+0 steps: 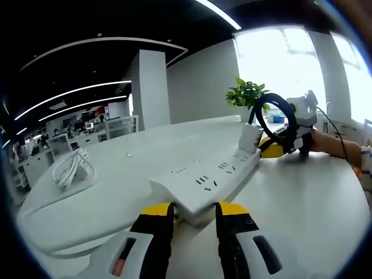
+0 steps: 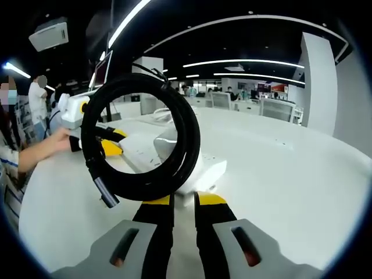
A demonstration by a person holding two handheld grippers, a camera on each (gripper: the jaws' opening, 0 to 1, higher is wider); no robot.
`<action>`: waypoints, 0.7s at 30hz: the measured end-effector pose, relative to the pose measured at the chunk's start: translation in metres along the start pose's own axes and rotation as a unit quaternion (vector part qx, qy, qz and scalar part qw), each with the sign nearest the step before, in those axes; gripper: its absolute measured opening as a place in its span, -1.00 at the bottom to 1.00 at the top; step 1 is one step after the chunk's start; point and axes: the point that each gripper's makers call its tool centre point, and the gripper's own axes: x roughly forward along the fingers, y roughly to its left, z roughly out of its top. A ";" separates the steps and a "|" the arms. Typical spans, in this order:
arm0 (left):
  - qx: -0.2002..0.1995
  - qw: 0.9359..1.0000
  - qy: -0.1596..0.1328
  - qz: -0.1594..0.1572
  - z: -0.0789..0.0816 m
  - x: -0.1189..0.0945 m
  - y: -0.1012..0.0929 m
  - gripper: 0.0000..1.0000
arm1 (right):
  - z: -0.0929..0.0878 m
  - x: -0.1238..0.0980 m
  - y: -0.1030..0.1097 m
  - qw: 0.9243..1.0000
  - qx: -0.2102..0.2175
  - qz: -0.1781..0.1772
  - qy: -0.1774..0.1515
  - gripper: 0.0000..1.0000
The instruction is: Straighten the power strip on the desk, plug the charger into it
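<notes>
White plastic power strip (image 1: pixel 212 180) held from both ends on the white desk (image 1: pixel 302 203).
Left gripper (image 1: pixel 195 210) clamps its near end; right gripper (image 2: pixel 183 200) pinches the white charger (image 2: pixel 168 145) with its coiled black cable (image 2: pixel 139 139).

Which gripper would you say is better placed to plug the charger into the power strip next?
Right, probably: the right gripper already holds the charger over the power strip, while the left gripper grips the strip's other end, steadying it.

A long white desk (image 1: pixel 325 203) carries a white power strip (image 1: pixel 212 177) lying at an angle near its middle. Near the far left edge lies a coiled white cable (image 1: pixel 71 168). A potted plant (image 1: pixel 247 96) stands at the far end.
</notes>
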 end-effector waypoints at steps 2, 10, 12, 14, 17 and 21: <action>0.000 1.000 0.000 0.000 0.000 0.000 0.000 -0.42 | 0.000 0.000 0.000 1.000 0.001 -0.001 0.001 -0.74; 0.001 1.000 0.001 0.001 0.001 0.001 0.000 -0.42 | 0.000 0.000 0.001 1.000 -0.007 -0.009 0.009 -0.73; 0.001 1.000 0.001 0.001 0.001 0.001 0.000 -0.42 | 0.000 0.000 0.000 1.000 -0.007 -0.010 0.010 -0.73; 0.000 1.000 0.001 0.001 0.001 0.002 -0.001 -0.42 | 0.000 -0.001 0.000 1.000 -0.003 -0.010 0.009 -0.73; 0.001 1.000 0.001 0.001 0.001 0.002 -0.001 -0.42 | -0.001 -0.001 0.000 1.000 0.000 -0.010 0.010 -0.73; -0.002 1.000 0.000 0.000 0.001 0.002 -0.001 -0.42 | -0.001 -0.001 0.000 1.000 0.001 -0.012 0.012 -0.72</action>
